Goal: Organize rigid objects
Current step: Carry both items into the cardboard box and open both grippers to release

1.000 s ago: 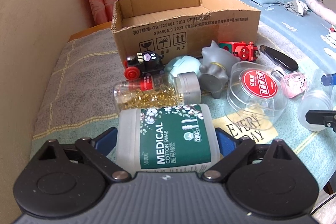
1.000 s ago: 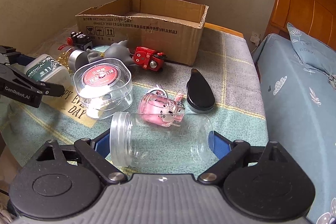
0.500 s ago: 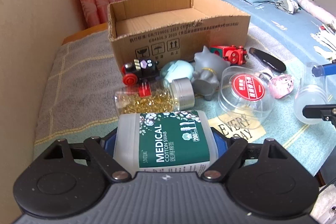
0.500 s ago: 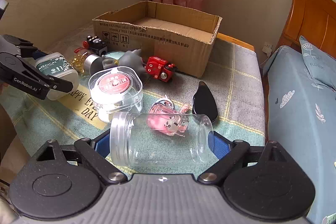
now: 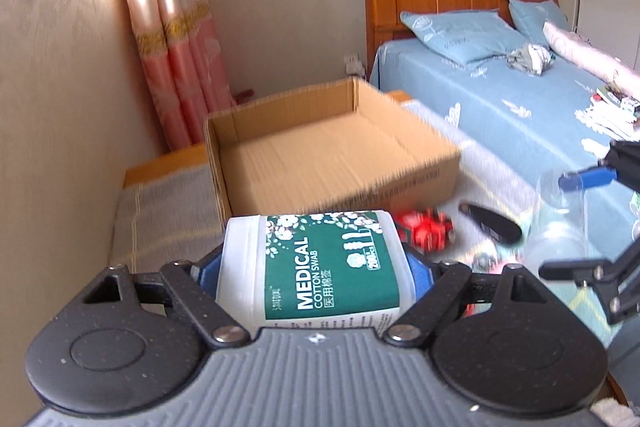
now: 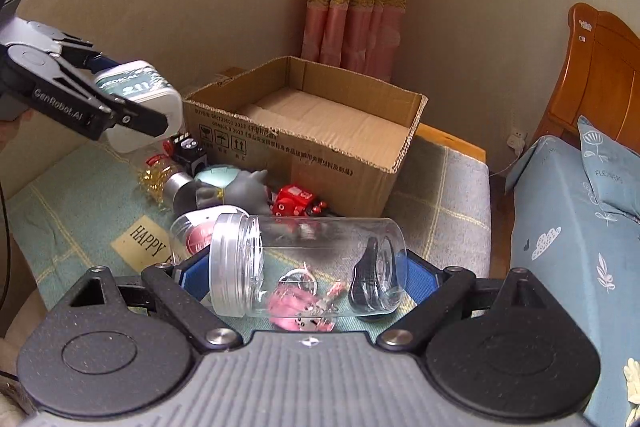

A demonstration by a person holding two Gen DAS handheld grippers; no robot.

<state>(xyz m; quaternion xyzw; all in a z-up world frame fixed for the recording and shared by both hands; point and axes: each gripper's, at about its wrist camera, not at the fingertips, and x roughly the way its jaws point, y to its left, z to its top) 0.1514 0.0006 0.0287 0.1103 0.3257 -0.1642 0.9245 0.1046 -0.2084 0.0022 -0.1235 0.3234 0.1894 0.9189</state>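
Both loads airborne, box empty: drop risk on each side.
At left we find the left gripper clamped on the swab tub, whose smooth walls may slip; at centre the box waits; at right the right gripper grasps the jar endwise, so it may roll free.
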